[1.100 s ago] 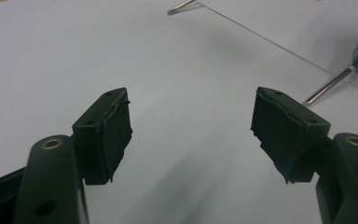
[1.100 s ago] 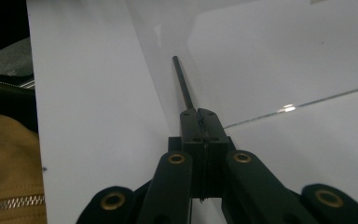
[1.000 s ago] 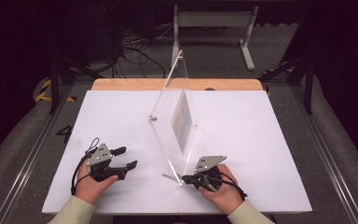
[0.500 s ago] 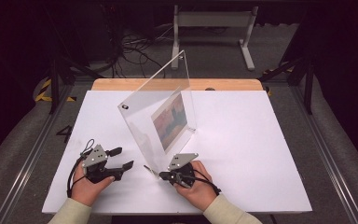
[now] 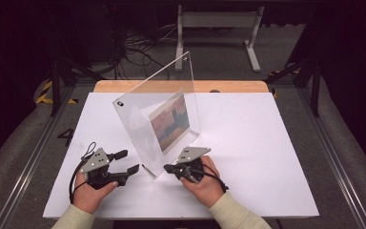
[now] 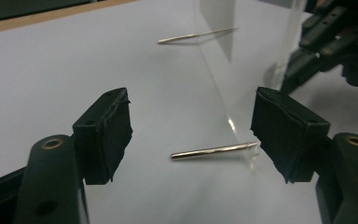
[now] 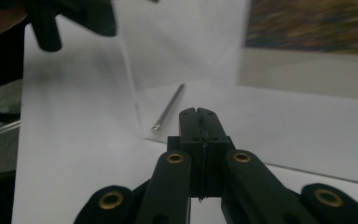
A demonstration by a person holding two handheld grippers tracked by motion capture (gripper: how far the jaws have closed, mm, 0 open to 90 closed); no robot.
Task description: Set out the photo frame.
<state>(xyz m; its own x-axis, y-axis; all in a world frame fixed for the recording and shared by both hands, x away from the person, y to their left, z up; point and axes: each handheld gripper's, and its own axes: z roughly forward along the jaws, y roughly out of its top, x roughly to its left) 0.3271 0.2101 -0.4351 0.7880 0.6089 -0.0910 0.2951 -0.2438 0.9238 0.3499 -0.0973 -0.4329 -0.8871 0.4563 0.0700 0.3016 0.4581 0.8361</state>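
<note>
- A white table (image 5: 267,157) is being seen from the high view, with a wooden strip running along its far edge and dark floor, cables and a metal stand lying beyond it.
- A clear acrylic picture frame (image 5: 143,119) is being stood upright near the middle of the table, leaning and turned at an angle, with one lower corner being rested on the white surface towards the near edge.
- A colourful print (image 5: 170,121) is being held inside the frame; in the right gripper view it (image 7: 307,25) is being shown blurred at the upper right.
- The left gripper (image 5: 126,162) is being held low over the table just left of the frame's near corner; in its own view the gripper (image 6: 191,135) is being shown with its jaws spread apart, nothing being pinched between the pads.
- The right gripper (image 5: 167,168) is being held by the person's right hand (image 5: 205,183) just beside the frame's near lower corner; in its own view the gripper (image 7: 199,113) is being shown with its jaws pressed together, and whether the frame's edge is being touched cannot be told.
- A thin metal pin (image 6: 212,150) is being shown at the frame's bottom corner, lying between the left gripper's open pads without being touched, and it (image 7: 168,113) is being seen just ahead of the right gripper's closed tips.
- A second metal pin (image 6: 196,35) is being seen farther off at the frame's other lower corner.
</note>
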